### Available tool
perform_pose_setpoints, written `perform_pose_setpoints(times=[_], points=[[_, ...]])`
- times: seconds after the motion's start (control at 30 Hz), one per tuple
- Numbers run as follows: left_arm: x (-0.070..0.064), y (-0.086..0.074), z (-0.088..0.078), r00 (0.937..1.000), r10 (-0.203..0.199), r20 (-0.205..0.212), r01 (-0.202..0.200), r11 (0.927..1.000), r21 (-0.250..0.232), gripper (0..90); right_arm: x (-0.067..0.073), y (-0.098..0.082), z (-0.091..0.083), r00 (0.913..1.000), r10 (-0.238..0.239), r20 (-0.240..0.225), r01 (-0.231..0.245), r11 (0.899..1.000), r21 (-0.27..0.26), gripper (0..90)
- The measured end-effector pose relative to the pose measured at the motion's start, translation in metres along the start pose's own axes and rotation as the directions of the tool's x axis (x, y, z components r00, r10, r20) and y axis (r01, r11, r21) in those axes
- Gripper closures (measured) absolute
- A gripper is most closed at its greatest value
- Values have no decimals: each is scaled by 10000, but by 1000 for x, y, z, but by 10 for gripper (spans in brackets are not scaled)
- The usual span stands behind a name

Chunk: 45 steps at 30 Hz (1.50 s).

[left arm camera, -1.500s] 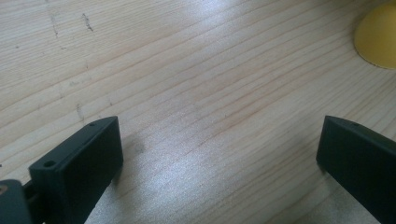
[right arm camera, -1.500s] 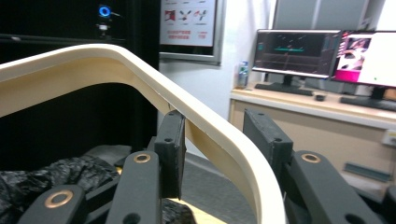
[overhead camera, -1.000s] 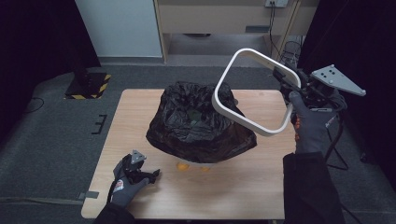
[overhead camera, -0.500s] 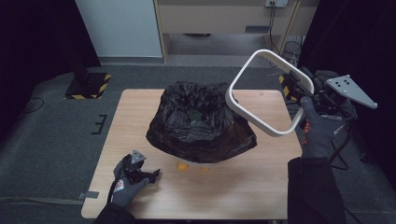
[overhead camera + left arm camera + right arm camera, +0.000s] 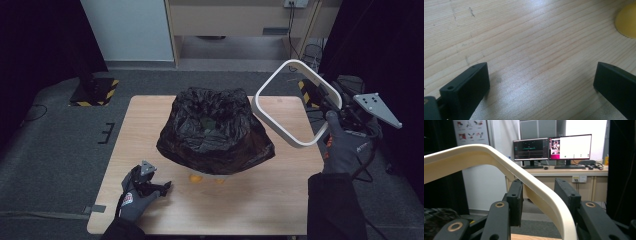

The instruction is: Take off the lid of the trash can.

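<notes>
You had carried the white ring frame (image 5: pixel 298 104) away from above the black bag (image 5: pixel 215 131) toward the desk's (image 5: pixel 150 125) right edge, so the bag stood uncovered. Your right tool (image 5: pixel 537 195) was clamped on the frame's rim. Your left tool (image 5: pixel 541 82) gaped wide, empty, near a yellow piece (image 5: pixel 627 22); the right tool's view alone showed monitors (image 5: pixel 552 149) behind.

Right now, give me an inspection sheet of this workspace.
Surface: wooden table, bare at the near edge.
Job's things: white ring frame held aloft at the table's right; black plastic bag heaped mid-table.
Clutter: orange bits by the bag's near edge.
Tongs: right tongs clamp the frame; left tongs open, low over the wood.
Cables: one trails from the right tongs.
Surroundings: two monitors on a desk.
</notes>
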State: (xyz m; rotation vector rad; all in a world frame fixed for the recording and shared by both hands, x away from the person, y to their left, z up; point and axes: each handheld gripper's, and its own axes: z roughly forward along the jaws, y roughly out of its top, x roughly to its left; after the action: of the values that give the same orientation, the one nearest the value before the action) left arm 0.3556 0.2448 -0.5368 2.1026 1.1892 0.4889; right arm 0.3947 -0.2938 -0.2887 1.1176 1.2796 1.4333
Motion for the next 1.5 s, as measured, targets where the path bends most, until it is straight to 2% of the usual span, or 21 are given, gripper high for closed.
perform_pose_setpoints(times=[0.17, 0.33, 0.8, 1.07, 1.27, 1.4, 1.5], points=[[0, 0, 0, 10000, 0, 1, 0, 10000, 3, 0, -4, -12, 4, 9989, 44, 465, -53, 9998, 184, 601], [0, 0, 0, 10000, 34, 1, -34, 10000, 30, 0, -4, -25, 10, 9960, -128, 888, 89, 9990, 449, 601], [0, 0, 0, 10000, 10, 3, -10, 10000, 10, 0, -10, -68, 21, 9888, -230, 1472, 53, 9929, 1190, 601], [0, 0, 0, 10000, 36, 2, -36, 10000, 32, 0, -14, -89, 24, 9865, -288, 1615, 7, 9852, 1712, 601], [0, 0, 0, 10000, 40, 4, -40, 10000, 33, 0, -17, -108, 25, 9866, -197, 1619, -166, 9753, 2202, 601], [0, 0, 0, 10000, 36, 4, -37, 10000, 33, 0, -18, -118, 25, 9858, -319, 1651, -92, 9701, 2424, 600], [0, 0, 0, 10000, 35, 4, -35, 10000, 31, 0, -20, -124, 25, 9858, -180, 1672, -257, 9665, 2553, 601]])
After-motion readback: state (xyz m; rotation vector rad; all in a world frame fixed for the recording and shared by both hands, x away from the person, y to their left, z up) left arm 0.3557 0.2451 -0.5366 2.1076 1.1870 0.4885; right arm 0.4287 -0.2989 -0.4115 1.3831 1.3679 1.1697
